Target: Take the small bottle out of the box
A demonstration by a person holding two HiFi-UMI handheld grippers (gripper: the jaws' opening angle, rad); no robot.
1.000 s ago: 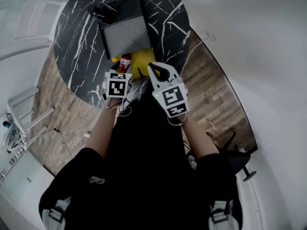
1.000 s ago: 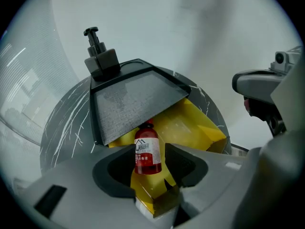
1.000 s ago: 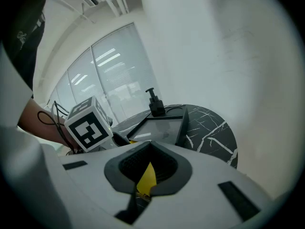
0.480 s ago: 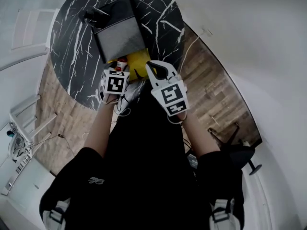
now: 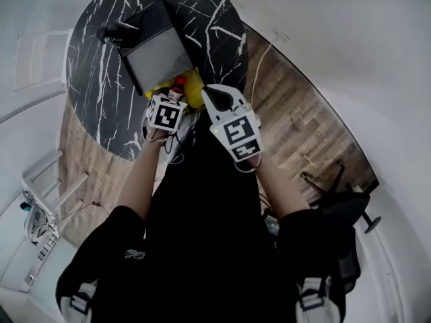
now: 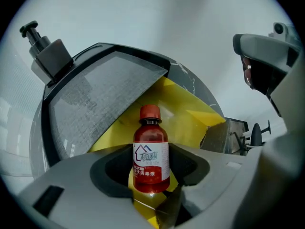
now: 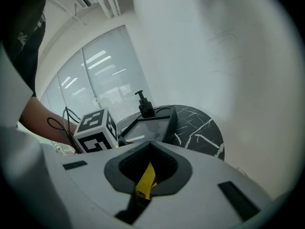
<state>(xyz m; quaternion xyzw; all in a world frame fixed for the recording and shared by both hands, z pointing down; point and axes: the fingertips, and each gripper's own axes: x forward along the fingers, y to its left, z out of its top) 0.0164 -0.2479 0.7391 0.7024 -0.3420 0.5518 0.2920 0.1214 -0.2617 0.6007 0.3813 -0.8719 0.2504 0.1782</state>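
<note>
I am looking down over a round black marble desk with white veins (image 5: 94, 93). A dark grey box with a grey textured panel (image 5: 156, 54) is lying from the desk's middle toward its near edge. Its bright yellow flap (image 6: 188, 116) is spreading out at the near end. The small red-brown bottle with a red cap and white label (image 6: 151, 149) is sitting on that yellow flap, just in front of the grey panel and close to the desk's near edge (whether it is standing or lying flat I am not able to tell from here).

I am pointing the left tongs (image 6: 150, 162) down at the bottle. They have just been opening and are now standing wide apart. The bottle is sitting between them with a dark gap showing on each side, so the pads are not pressing on it.

The right tongs (image 7: 150, 156) are clamping shut on the yellow flap, which is showing as a thin yellow sliver between the pads in the right gripper view. In the head view they are sitting just beside the left tongs, over the desk's near edge.

Toward the far edge, a black pump-topped object (image 6: 45, 49) is sitting just beside the box's far corner. A wooden plank floor (image 5: 296, 130) is showing past the desk's right edge.
</note>
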